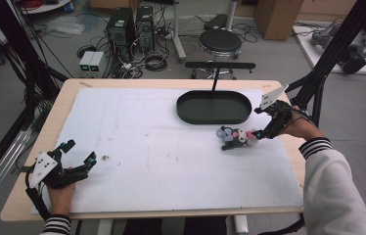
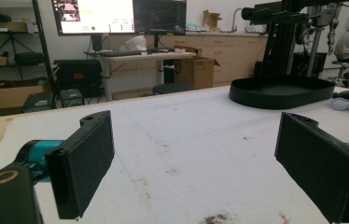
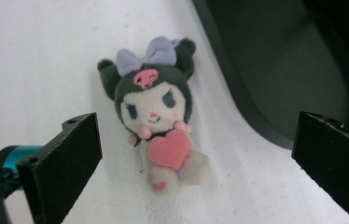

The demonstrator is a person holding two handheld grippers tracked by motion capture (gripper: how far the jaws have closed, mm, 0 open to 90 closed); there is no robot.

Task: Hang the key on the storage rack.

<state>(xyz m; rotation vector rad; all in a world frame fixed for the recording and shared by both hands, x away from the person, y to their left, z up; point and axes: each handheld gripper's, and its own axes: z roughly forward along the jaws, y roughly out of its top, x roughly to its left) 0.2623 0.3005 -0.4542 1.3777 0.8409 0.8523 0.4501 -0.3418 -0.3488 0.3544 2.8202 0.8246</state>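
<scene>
A small plush doll (image 1: 236,137) (image 3: 156,114) with a dark hood, a lilac bow and a pink heart lies on the white mat just in front of the black oval tray (image 1: 214,106) (image 3: 275,60). My right gripper (image 1: 261,128) (image 3: 196,158) hangs open right over the doll, one jaw on each side, not touching it. At the table's front left corner my left gripper (image 1: 79,152) (image 2: 196,172) stands open with nothing between its jaws, pointing across the mat toward the tray (image 2: 282,92).
A white mat (image 1: 161,147) covers most of the wooden table. A small speck of dirt (image 1: 105,157) lies near the left gripper. A stool, computer towers and cables stand on the floor beyond the far edge. A black stand post rises at the right.
</scene>
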